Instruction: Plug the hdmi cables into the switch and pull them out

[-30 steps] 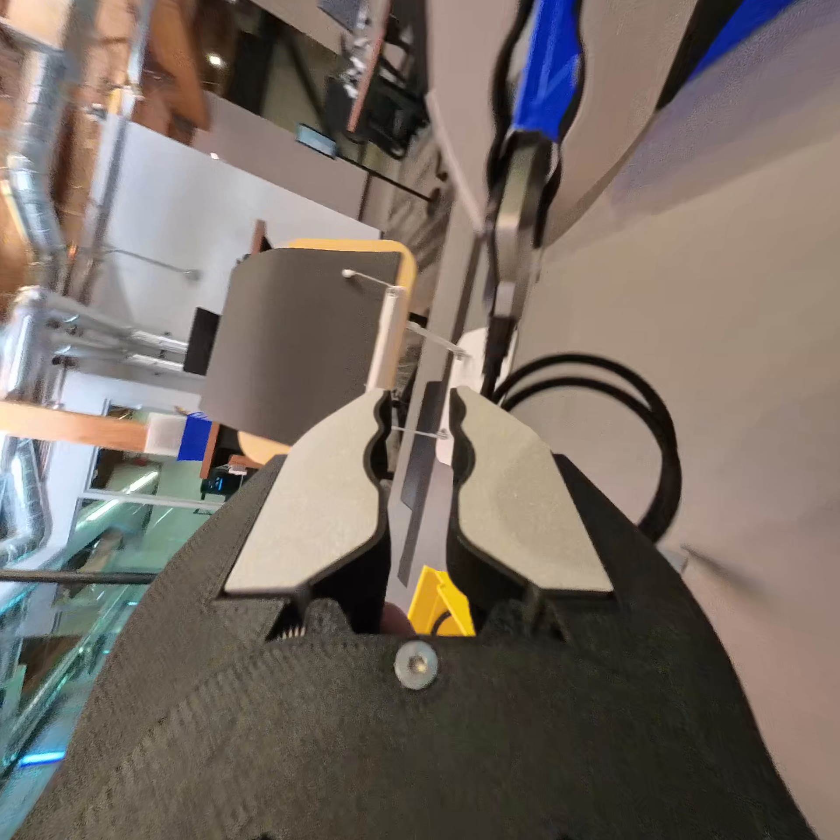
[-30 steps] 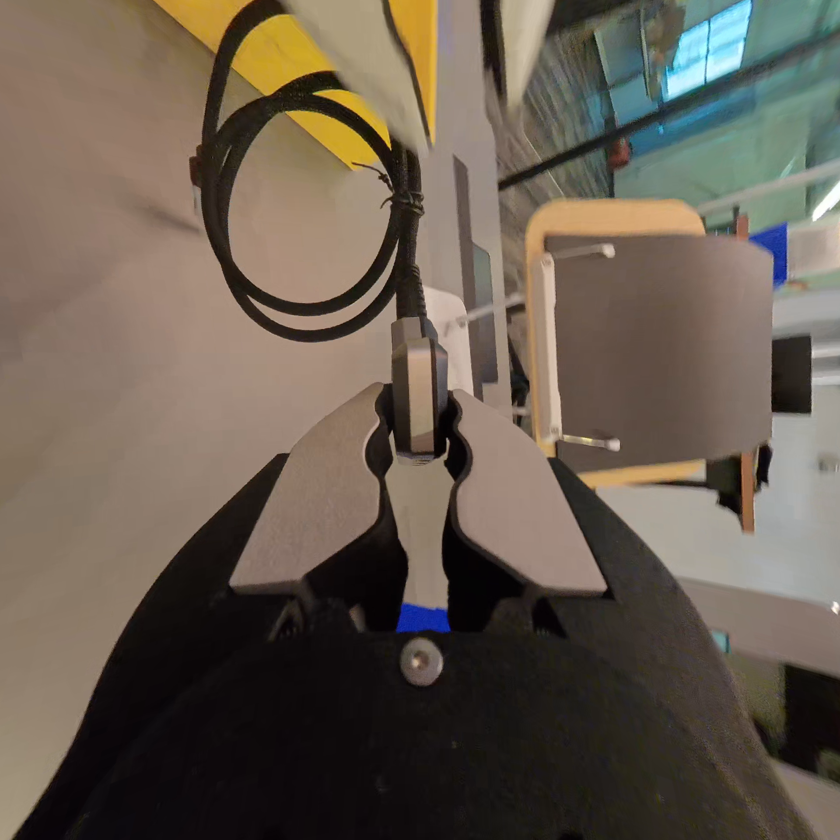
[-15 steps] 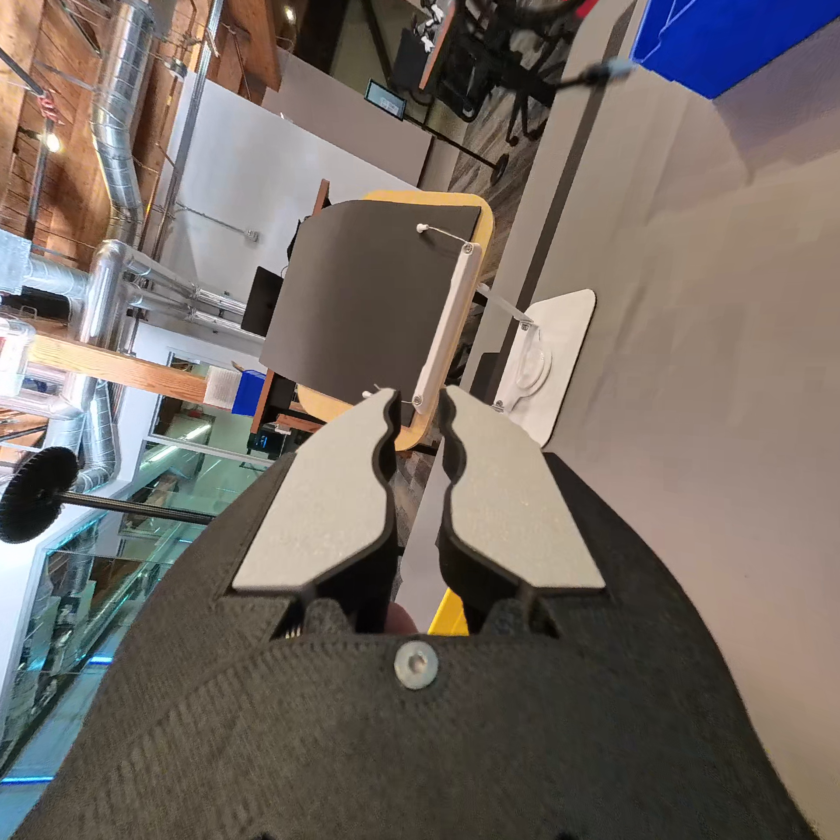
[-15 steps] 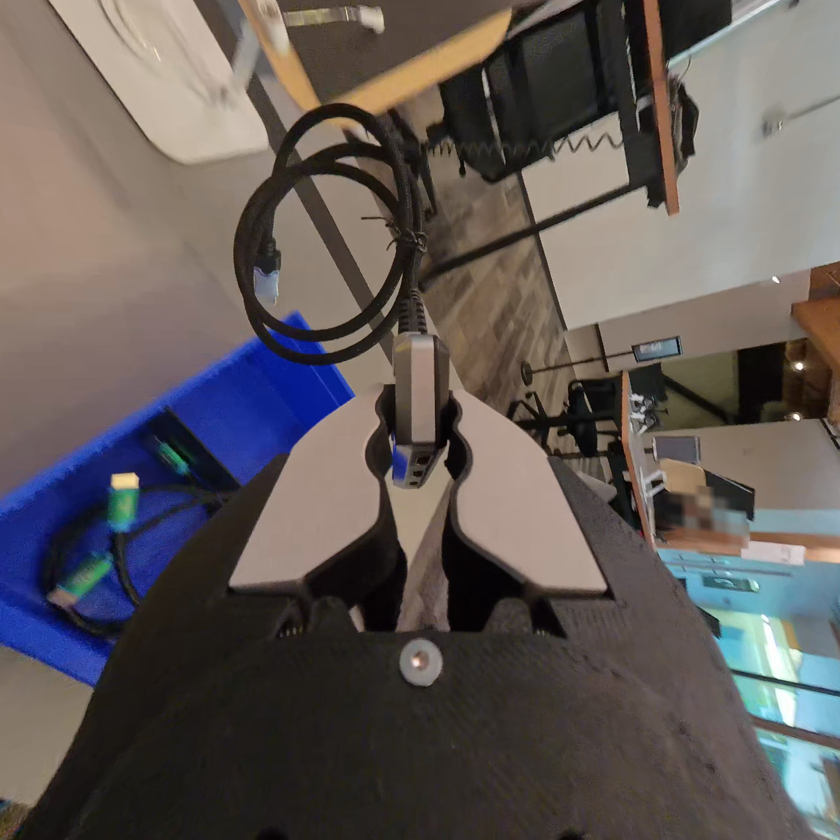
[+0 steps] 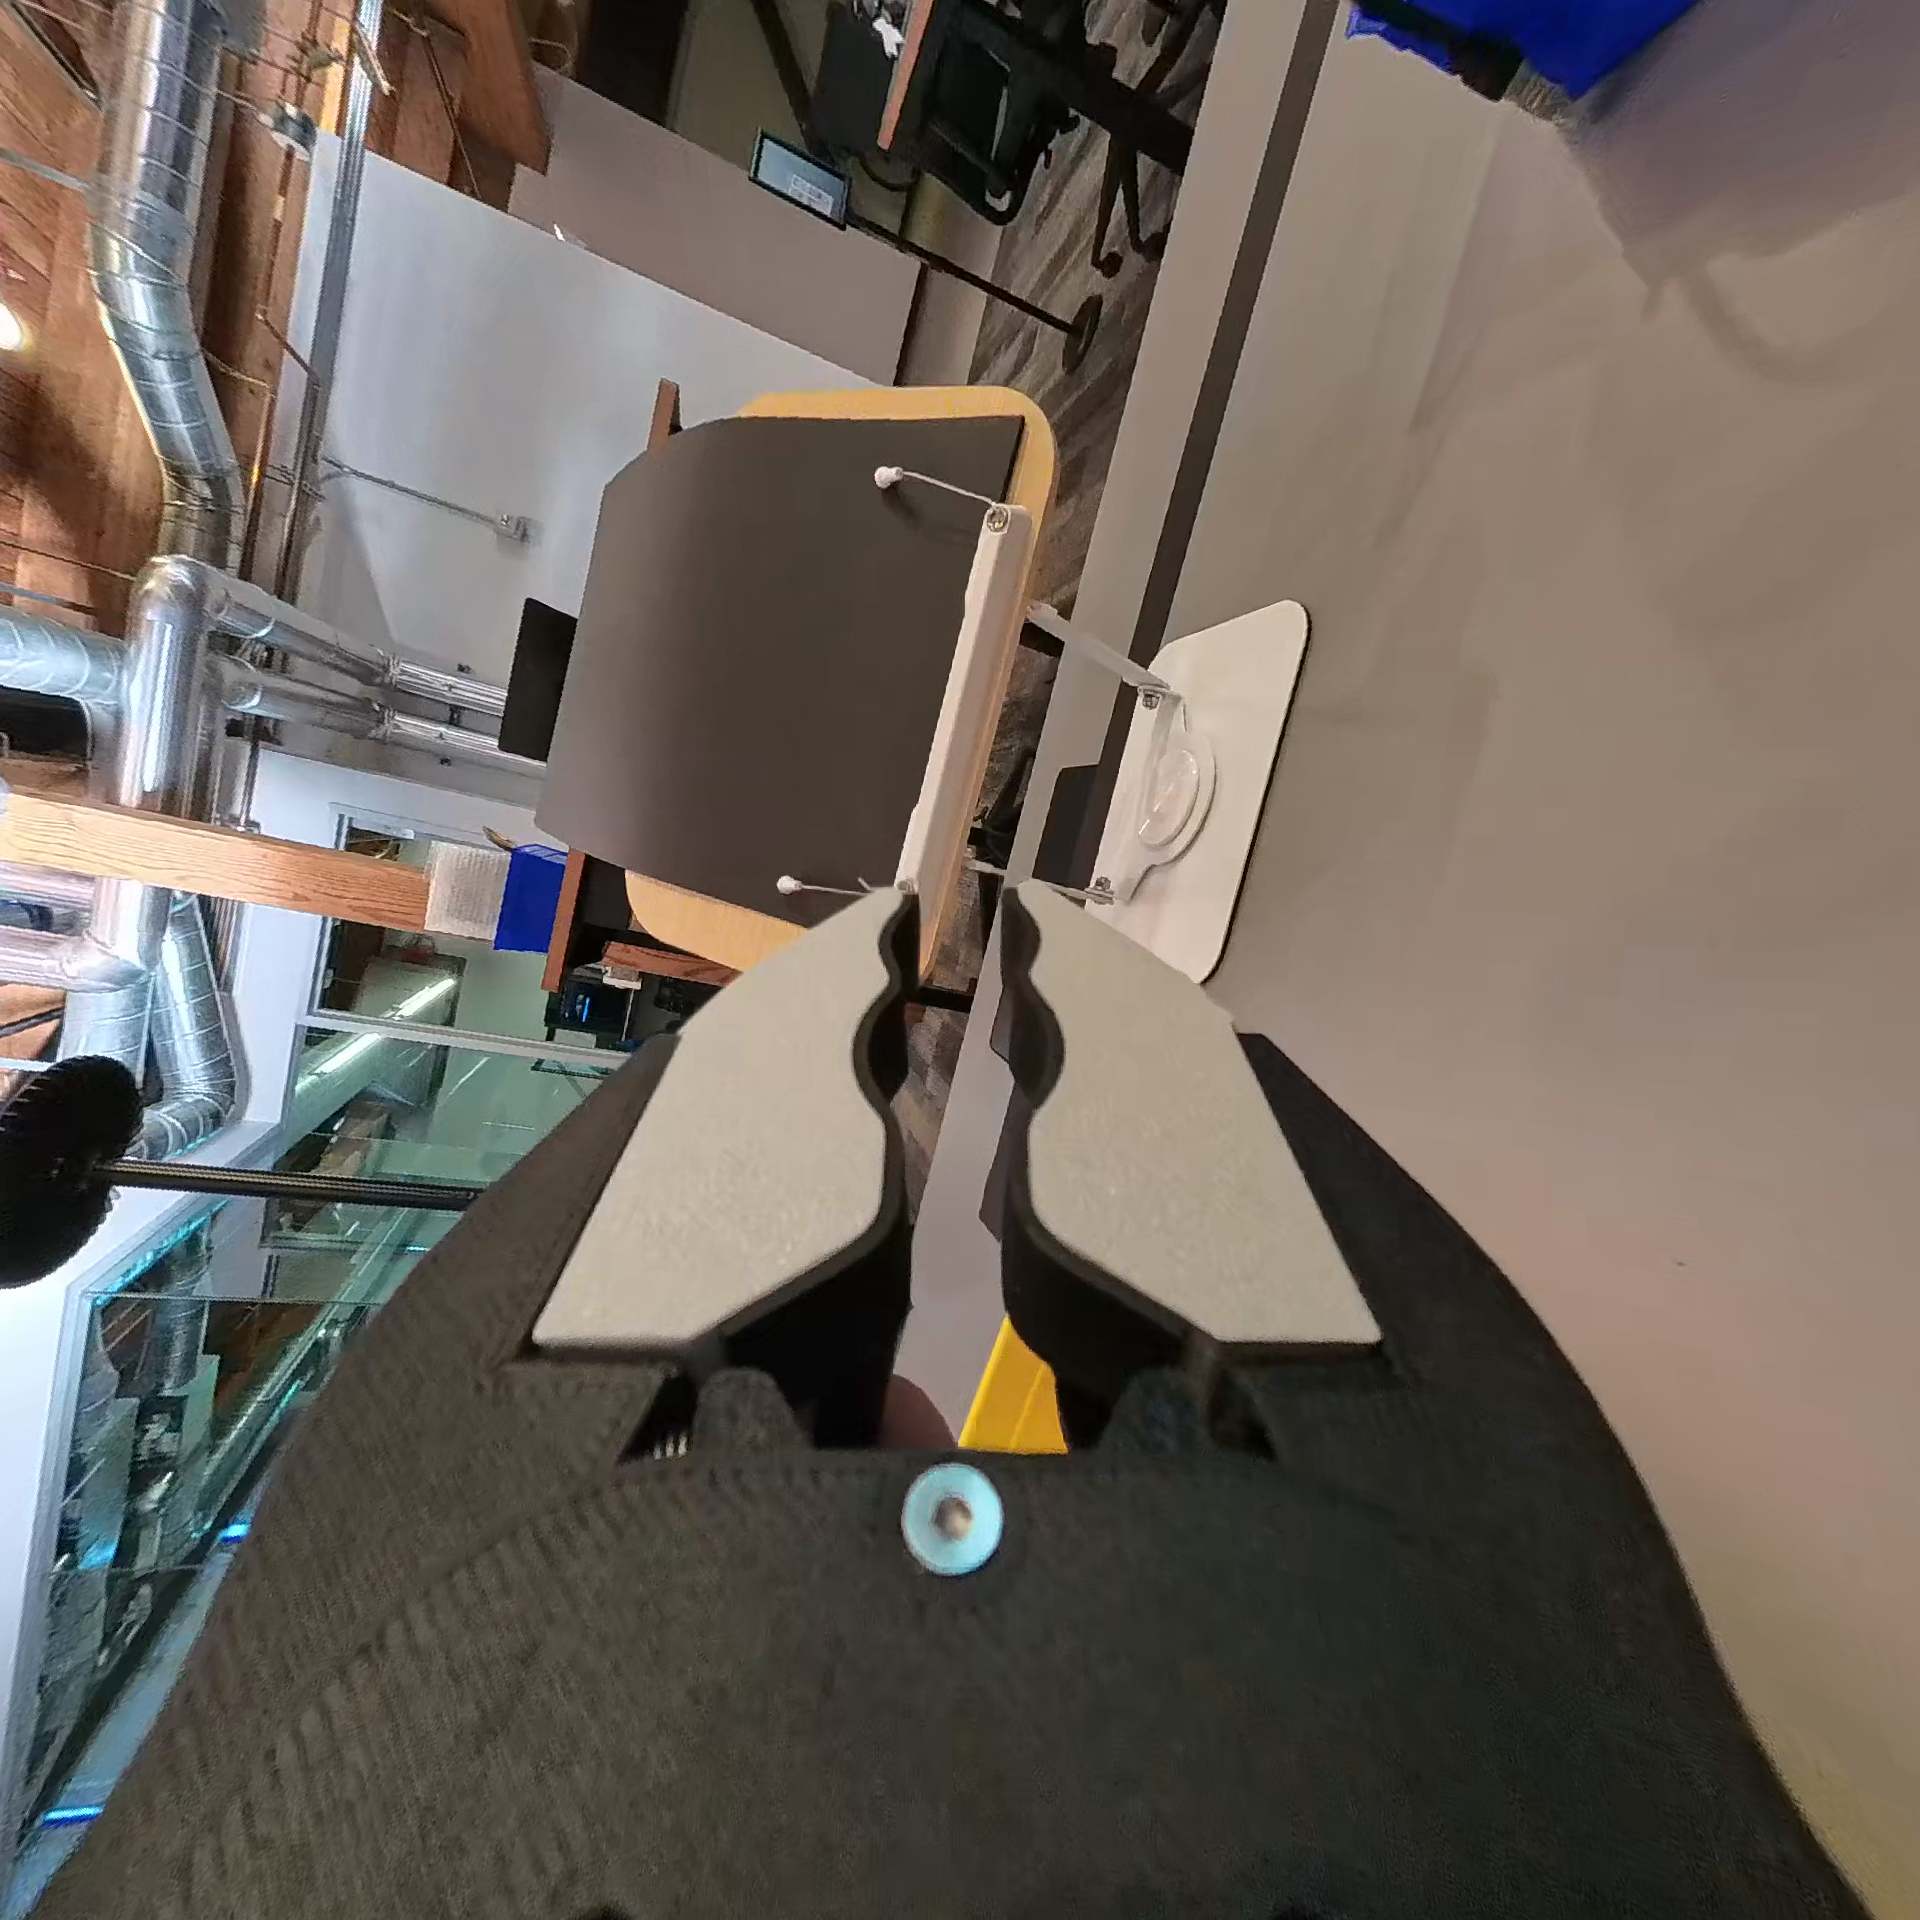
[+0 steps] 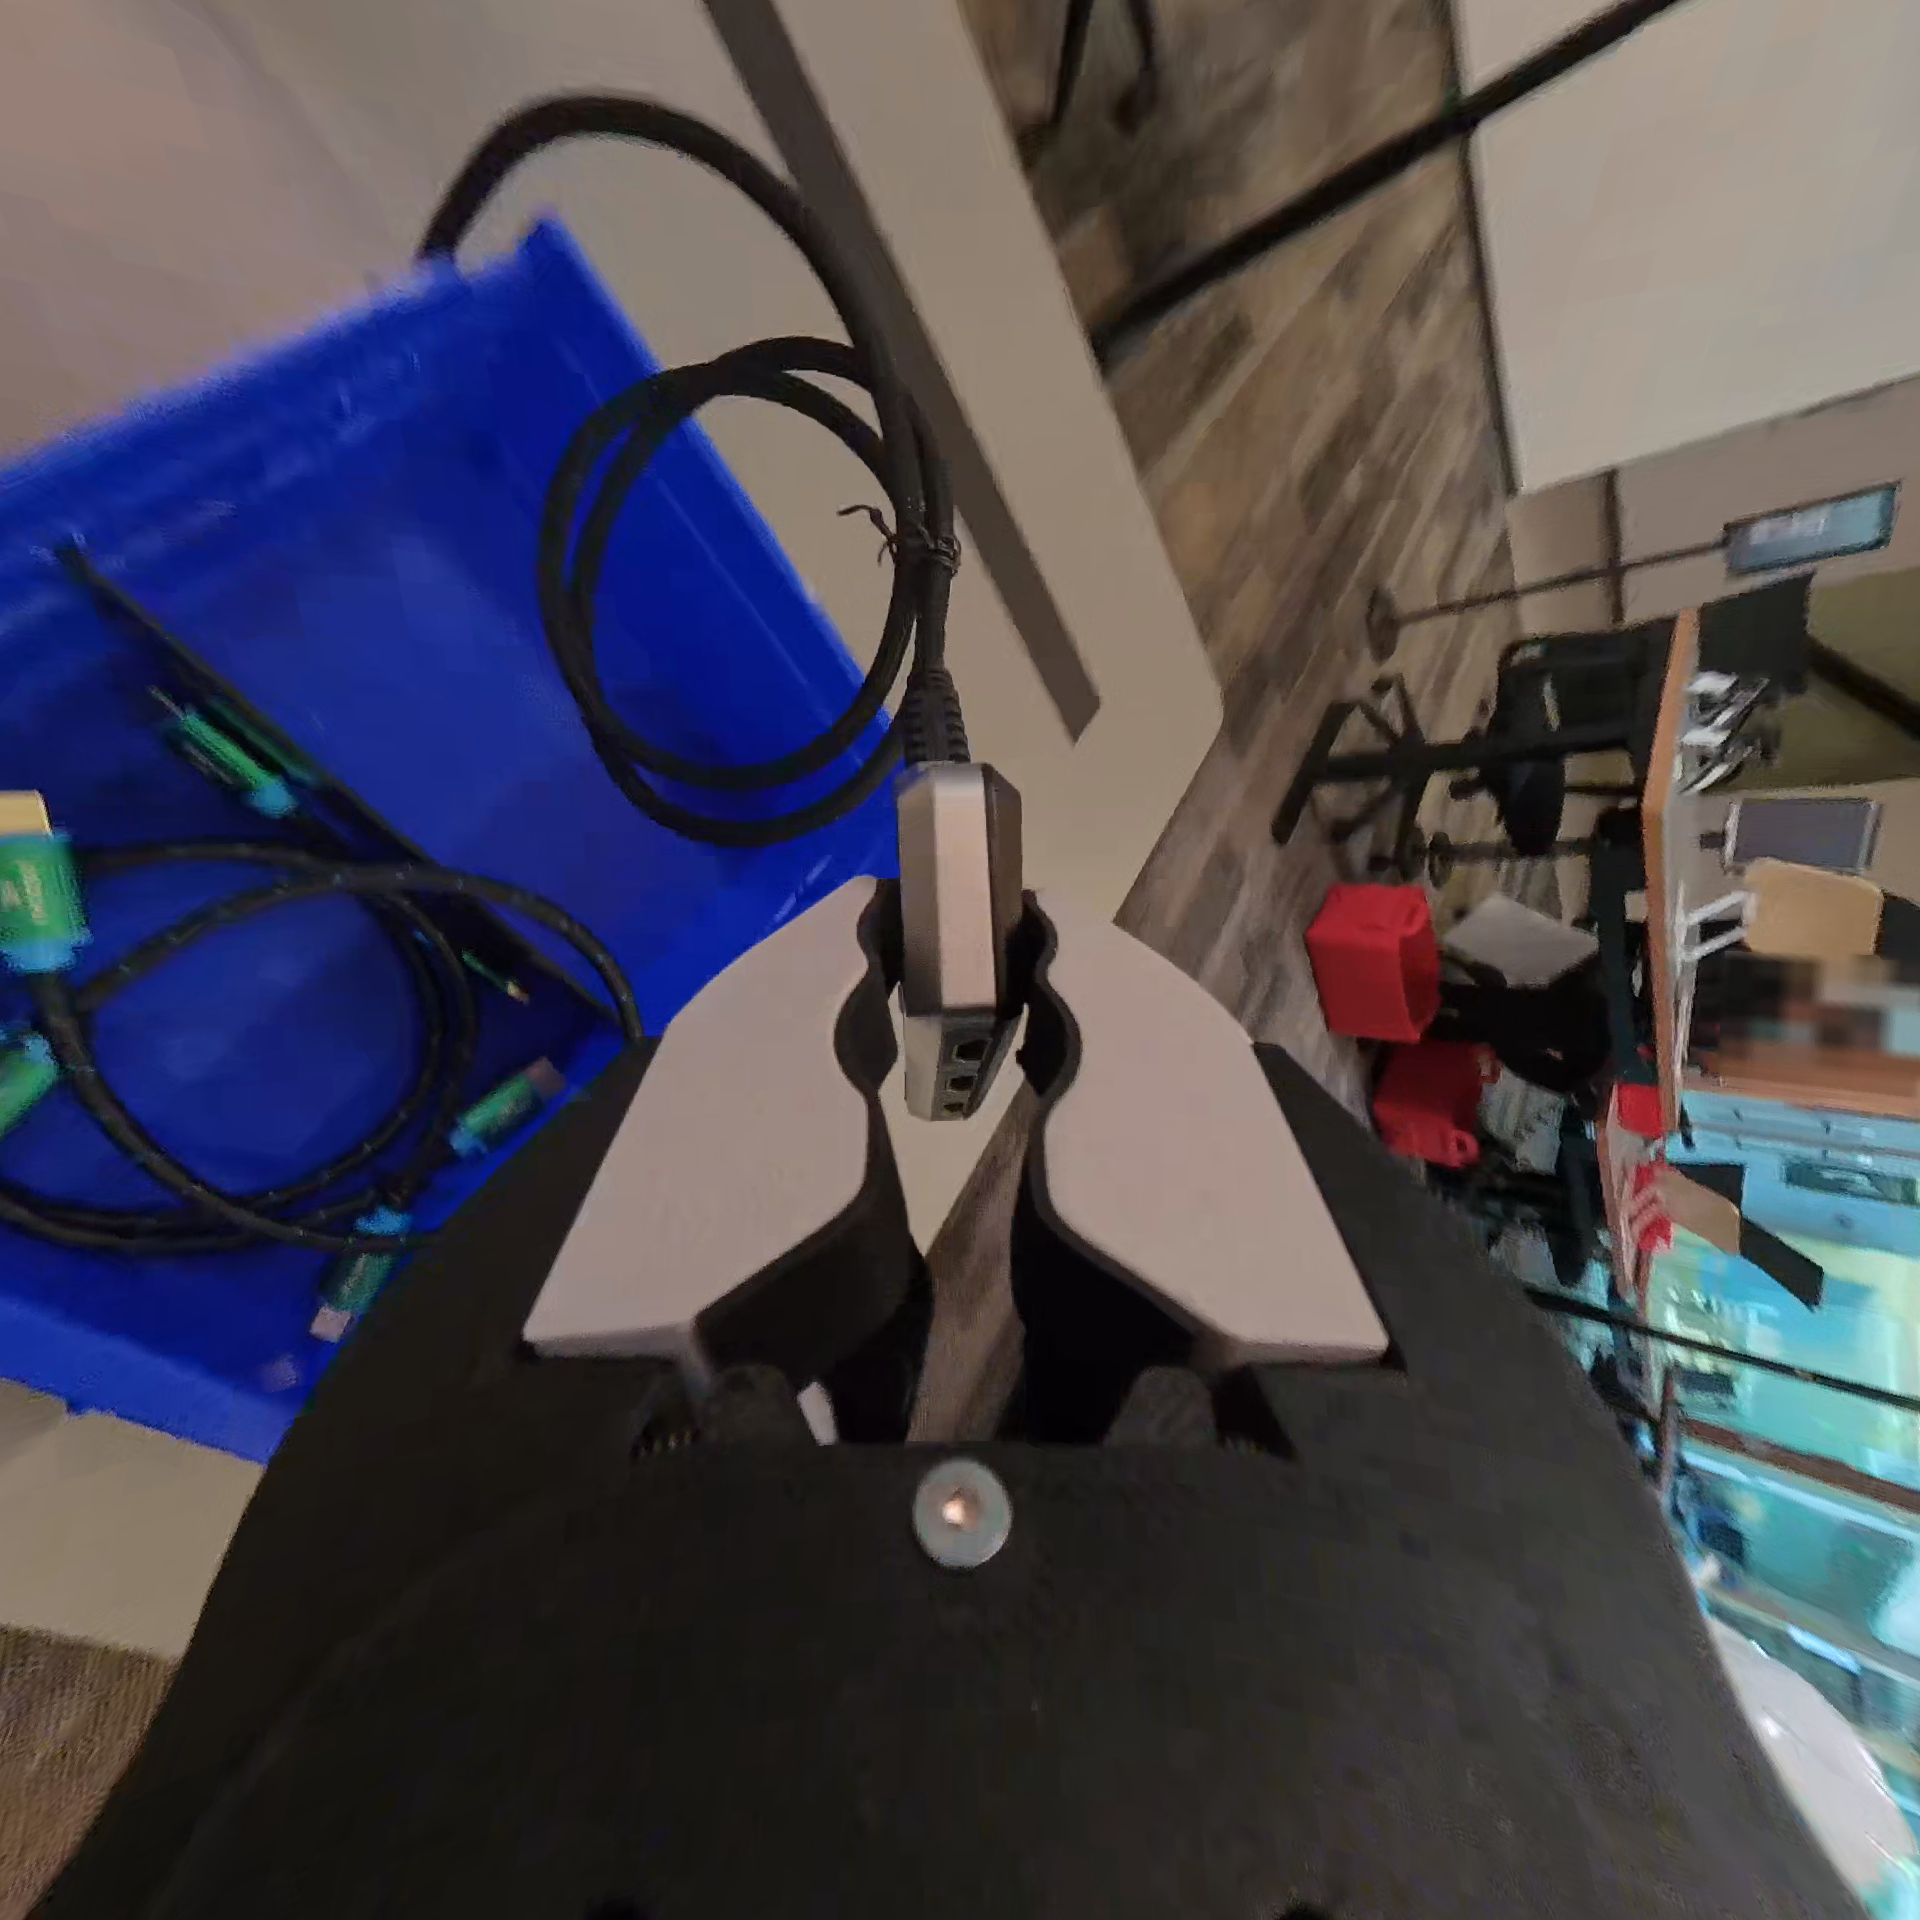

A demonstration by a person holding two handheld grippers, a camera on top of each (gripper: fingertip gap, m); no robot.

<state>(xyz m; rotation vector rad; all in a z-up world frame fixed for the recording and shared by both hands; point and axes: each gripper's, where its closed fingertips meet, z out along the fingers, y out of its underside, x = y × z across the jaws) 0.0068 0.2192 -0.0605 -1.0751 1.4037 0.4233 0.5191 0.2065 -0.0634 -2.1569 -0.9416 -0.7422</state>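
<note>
My right gripper (image 6: 956,914) is shut on the grey metal switch (image 6: 954,914), held edge-on in the air with its ports facing me. The switch's black braided cable (image 6: 727,582) hangs in a tied coil in front of it. Several HDMI cables with green plugs (image 6: 42,883) lie in a blue bin (image 6: 416,582) at the left, below the switch. My left gripper (image 5: 956,914) is empty, its jaws a narrow gap apart, above the grey table (image 5: 1558,935). The switch and cables do not show in the left wrist view.
A white stand base (image 5: 1236,769) with a black panel (image 5: 769,665) on wire arms sits at the table's edge. A yellow object (image 5: 1013,1392) shows between the left fingers. A blue bin corner (image 5: 1558,42) shows at top right. Chairs, red boxes (image 6: 1371,956) and desks stand beyond. My right fingertips sit around 50 centimetres from my left ones.
My right gripper has swung with the switch away from the stand, over the blue bin. My left gripper has turned toward the stand; the right gripper and cable have left its view.
</note>
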